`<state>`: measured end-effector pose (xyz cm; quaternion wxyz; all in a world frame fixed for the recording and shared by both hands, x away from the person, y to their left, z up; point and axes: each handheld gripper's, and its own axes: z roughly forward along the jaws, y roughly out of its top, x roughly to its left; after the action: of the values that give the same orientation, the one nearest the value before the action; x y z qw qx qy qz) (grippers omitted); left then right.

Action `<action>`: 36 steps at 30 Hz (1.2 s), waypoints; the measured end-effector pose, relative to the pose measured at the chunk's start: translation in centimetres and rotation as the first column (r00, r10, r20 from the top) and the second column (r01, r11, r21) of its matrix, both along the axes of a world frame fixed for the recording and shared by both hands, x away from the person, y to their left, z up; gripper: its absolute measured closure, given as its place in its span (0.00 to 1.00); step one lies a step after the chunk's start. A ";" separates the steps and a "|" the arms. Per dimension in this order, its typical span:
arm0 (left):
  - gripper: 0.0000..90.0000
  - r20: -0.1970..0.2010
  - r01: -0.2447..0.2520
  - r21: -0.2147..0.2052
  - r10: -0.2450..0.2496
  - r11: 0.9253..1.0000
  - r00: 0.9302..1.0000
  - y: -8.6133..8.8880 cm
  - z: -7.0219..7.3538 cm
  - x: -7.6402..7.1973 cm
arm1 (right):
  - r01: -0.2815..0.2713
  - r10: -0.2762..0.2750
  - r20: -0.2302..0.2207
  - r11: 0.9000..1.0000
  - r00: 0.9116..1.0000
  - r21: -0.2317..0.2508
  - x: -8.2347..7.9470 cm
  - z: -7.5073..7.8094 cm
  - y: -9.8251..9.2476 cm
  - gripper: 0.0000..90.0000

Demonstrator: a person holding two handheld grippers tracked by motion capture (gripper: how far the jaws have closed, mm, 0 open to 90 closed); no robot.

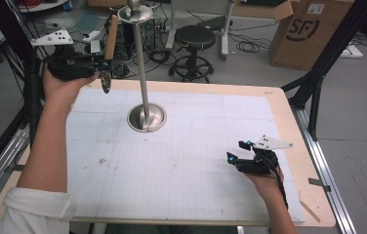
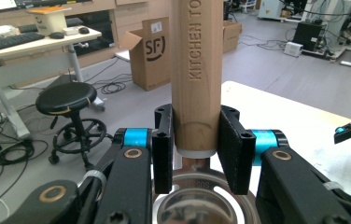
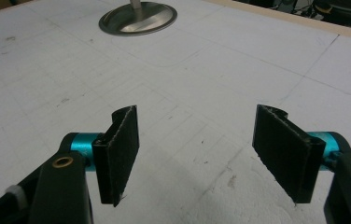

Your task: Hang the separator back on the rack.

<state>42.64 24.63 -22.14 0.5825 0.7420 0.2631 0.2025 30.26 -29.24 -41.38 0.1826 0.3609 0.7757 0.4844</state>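
My left gripper (image 1: 104,66) is raised over the table's far left corner, shut on a kitchen tool. The tool's wooden handle (image 1: 112,36) points up and its metal end (image 1: 105,80) hangs below the jaws. In the left gripper view the pads clamp the handle (image 2: 196,70) near its lower end, with the shiny metal part (image 2: 197,205) beneath. Just to the right stands a metal stand (image 1: 141,63) on a round base (image 1: 146,117). My right gripper (image 1: 236,151) rests low over the mat at the right, open, with nothing between its fingers (image 3: 120,149).
A white gridded mat (image 1: 186,161) covers the wooden table (image 1: 289,122). Behind the table stand a black stool (image 1: 194,36) and a cardboard box (image 1: 308,29). Black frame posts (image 1: 333,44) rise at the far corners. The stand's base (image 3: 137,18) lies ahead of the right gripper.
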 end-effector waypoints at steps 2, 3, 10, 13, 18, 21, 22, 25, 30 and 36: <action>0.77 -0.010 0.009 -0.002 -0.009 1.000 1.000 -0.2 -0.2 0.2 | 0.001 -0.001 0.003 1.000 1.000 0.001 0.0 0.0 0.0 0.34; 0.77 -0.016 0.012 0.001 -0.012 1.000 1.000 -0.3 -0.2 0.2 | 0.000 0.000 0.003 1.000 1.000 0.001 0.0 0.0 0.0 0.34; 0.76 -0.025 0.020 -0.007 -0.021 1.000 0.999 -0.7 -0.3 0.5 | 0.001 -0.001 0.001 1.000 1.000 0.000 0.0 0.0 0.1 0.34; 0.75 -0.025 0.029 -0.008 -0.029 1.000 0.999 -0.6 -0.3 0.4 | -0.001 0.001 0.004 1.000 1.000 0.000 0.0 0.0 0.0 0.34; 0.61 -0.041 -0.003 0.007 0.004 1.000 0.999 -0.2 -0.3 0.4 | -0.003 0.003 0.002 1.000 1.000 0.001 0.0 0.0 0.1 0.34; 0.55 -0.052 -0.006 0.008 0.007 1.000 0.999 0.2 -0.2 0.3 | -0.006 0.006 0.004 1.000 1.000 -0.001 0.0 0.0 0.1 0.34; 0.53 -0.055 -0.007 0.004 0.007 1.000 0.998 0.2 -0.1 0.2 | -0.006 0.006 0.002 1.000 1.000 0.000 0.0 0.0 0.1 0.34; 0.44 -0.054 -0.020 0.024 0.022 0.999 0.998 0.2 0.2 -0.2 | -0.007 0.007 0.003 1.000 1.000 0.000 0.0 0.0 0.1 0.34; 0.32 -0.071 -0.030 0.110 0.038 0.993 0.997 0.1 0.3 -1.1 | -0.011 0.011 0.004 1.000 1.000 0.001 0.0 0.0 0.2 0.34; 0.28 -0.059 -0.018 0.121 0.025 0.992 0.998 0.3 0.4 -2.5 | -0.014 0.014 0.001 1.000 1.000 0.001 0.0 0.0 0.3 0.34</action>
<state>40.10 24.98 -21.69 0.5261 0.7788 0.2758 0.2016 30.26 -28.96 -41.36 0.1795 0.3554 0.7779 0.4862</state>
